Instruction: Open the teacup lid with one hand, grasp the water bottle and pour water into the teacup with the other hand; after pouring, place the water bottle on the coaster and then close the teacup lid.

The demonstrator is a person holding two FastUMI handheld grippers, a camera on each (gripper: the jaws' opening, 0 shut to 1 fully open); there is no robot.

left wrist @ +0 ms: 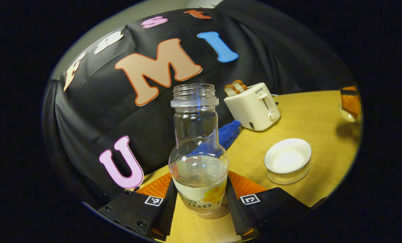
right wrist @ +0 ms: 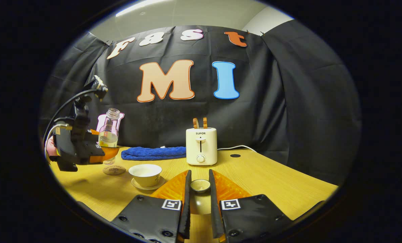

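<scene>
The left gripper (left wrist: 199, 199) clamps both fingers on the uncapped bottle (left wrist: 198, 158), held upright above the coaster (right wrist: 114, 169). The right gripper (right wrist: 200, 189) pinches the small lid (right wrist: 200, 185) above the table (right wrist: 271, 185). The open cup (right wrist: 145, 174) sits on its saucer (right wrist: 147, 186), just right of the coaster, with a toaster (right wrist: 201, 145) behind.

You've got a cream toaster (right wrist: 201, 146) at the far middle of the wooden table (right wrist: 275, 189), two toast slices (right wrist: 200, 123) upright in its slots, and a folded blue towel (right wrist: 153, 153) just left of it.
</scene>
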